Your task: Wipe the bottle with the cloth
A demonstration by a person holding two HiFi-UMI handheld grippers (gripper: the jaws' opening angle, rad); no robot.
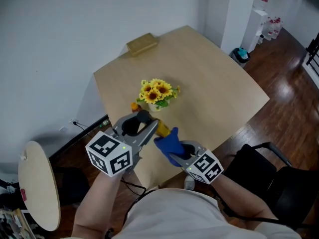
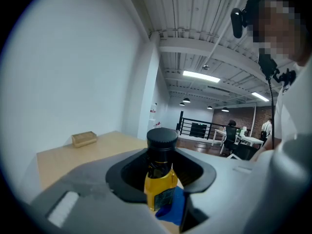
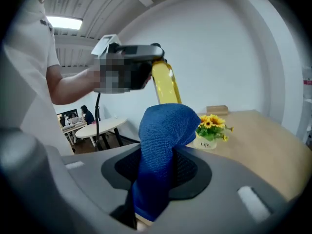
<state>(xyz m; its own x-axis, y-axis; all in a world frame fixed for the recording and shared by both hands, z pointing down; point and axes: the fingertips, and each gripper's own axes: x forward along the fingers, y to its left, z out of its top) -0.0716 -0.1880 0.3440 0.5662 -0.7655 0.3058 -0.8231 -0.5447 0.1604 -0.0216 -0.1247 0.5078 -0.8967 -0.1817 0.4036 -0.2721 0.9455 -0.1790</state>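
Open-plan office; ceiling strip lights point(image 2: 204, 74), desks point(image 2: 245, 140) with seated people point(image 2: 230, 130)

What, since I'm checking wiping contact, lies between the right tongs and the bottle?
Only the blue cloth: the right tongs clamp it, and its folded top reaches the side of the bottle, as the right gripper view shows.
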